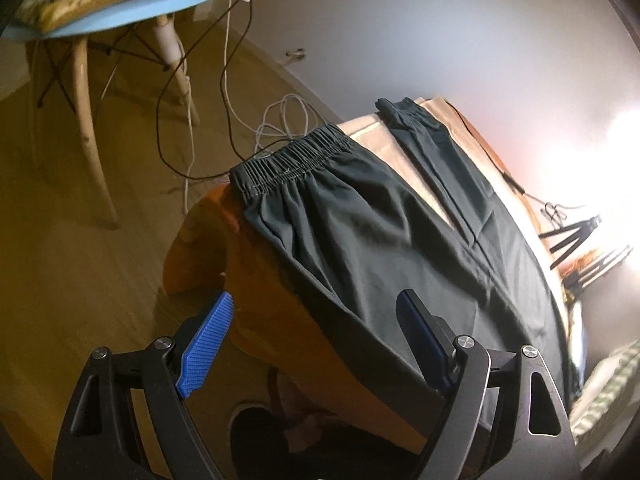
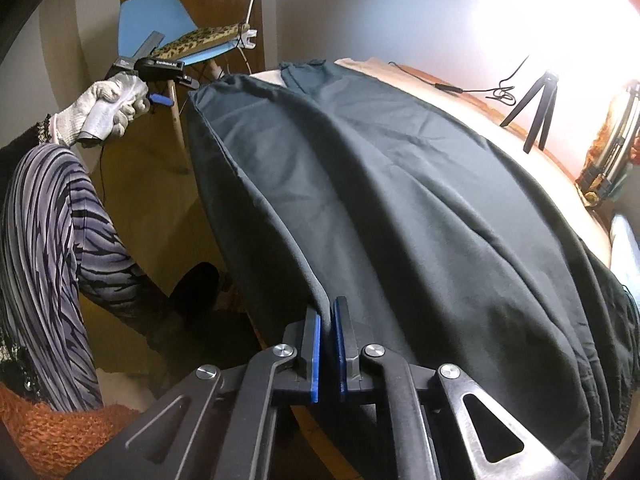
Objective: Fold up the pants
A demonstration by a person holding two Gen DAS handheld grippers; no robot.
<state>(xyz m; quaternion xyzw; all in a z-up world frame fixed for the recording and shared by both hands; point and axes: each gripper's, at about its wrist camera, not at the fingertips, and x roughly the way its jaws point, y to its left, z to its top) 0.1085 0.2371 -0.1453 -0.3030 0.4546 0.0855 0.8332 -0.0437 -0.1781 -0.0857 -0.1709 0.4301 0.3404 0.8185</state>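
Dark green pants [image 1: 384, 232] lie spread over a wooden table [image 1: 264, 280], the elastic waistband [image 1: 288, 160] at the table's near left end, hanging slightly over the edge. In the right wrist view the pants [image 2: 400, 208] cover most of the table. My left gripper [image 1: 316, 344] is open, its blue pads either side of the pants' near edge, touching nothing. It also shows in the right wrist view [image 2: 160, 68], held in a gloved hand beside the waistband end. My right gripper [image 2: 327, 356] is shut on the pants' near edge fabric.
A blue chair [image 1: 104, 20] with a leopard-print cushion stands on the floor beyond the table's end, with loose cables [image 1: 224, 92] beneath. A small black tripod [image 2: 538, 112] and a cable lie at the table's far side. A bright lamp glares at the right.
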